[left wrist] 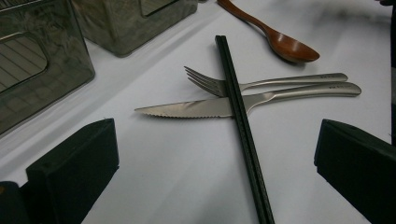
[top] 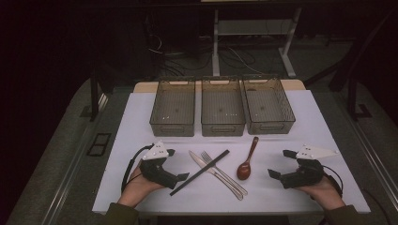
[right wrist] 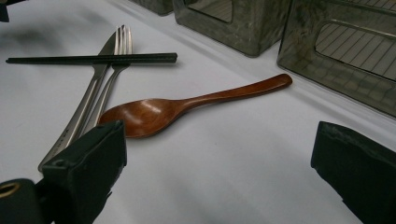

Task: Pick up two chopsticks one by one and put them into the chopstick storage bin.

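- Table: a white surface carries everything; all items lie within the person's reach, bins at the far side, cutlery at the near side.
- Bins: three empty translucent bins stand side by side in a row, left bin, middle bin, right bin. One row of like containers suggests sorting targets, one per type of utensil.
- Left gripper: held in the left hand, resting near the table's left side. Jaws stand wide apart with nothing between them, aimed at the chopsticks' lower end, which lies just beside the jaw tip.
- Right gripper: held in the right hand, jaws likewise spread wide and empty, pointed at the spoon.
- Chopsticks: black pair, lying diagonally across the knife and fork, touching both; being on top, they are probably the first to be lifted.
- Knife and fork: parallel, touching, under the chopsticks.
- Spoon: wooden, apart from the pile, bowl toward the person, between the fork and the right gripper.
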`<action>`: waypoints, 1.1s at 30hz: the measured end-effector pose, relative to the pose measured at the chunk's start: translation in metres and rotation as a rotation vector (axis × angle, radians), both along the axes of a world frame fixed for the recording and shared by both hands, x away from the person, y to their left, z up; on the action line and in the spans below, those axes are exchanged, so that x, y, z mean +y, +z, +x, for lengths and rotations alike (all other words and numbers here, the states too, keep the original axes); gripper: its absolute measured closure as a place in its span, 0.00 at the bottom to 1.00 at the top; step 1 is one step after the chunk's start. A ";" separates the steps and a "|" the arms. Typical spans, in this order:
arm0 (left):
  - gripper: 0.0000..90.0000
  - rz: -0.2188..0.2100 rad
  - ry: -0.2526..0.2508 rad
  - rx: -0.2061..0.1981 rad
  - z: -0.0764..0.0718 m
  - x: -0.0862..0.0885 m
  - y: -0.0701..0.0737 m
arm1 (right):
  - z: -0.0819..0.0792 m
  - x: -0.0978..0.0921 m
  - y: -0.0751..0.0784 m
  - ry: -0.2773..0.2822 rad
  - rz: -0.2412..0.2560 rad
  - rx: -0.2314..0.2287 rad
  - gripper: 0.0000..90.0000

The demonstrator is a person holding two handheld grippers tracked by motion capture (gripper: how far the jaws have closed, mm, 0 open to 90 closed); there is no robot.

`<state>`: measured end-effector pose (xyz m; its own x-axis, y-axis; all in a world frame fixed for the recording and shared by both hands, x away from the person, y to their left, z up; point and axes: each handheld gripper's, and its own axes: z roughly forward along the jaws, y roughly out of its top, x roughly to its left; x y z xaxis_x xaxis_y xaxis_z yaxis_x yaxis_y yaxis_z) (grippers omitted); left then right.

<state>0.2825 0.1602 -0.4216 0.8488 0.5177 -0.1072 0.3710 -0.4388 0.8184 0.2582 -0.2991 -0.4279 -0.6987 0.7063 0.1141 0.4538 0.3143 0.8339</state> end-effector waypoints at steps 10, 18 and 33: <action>0.00 -0.005 -0.003 -0.010 0.002 -0.003 0.004 | 0.000 -0.001 0.001 0.012 0.033 0.006 0.03; 0.00 -0.018 0.001 -0.025 0.003 -0.006 0.007 | 0.000 -0.001 0.001 0.008 0.045 0.011 0.03; 0.00 -0.027 -0.015 -0.031 0.009 -0.025 0.011 | 0.000 -0.001 0.002 0.005 0.064 0.013 0.03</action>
<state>0.2913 0.1352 -0.4108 0.8596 0.5021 -0.0949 0.3390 -0.4215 0.8410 0.2583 -0.3003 -0.4255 -0.7004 0.6937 0.1680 0.4632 0.2628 0.8464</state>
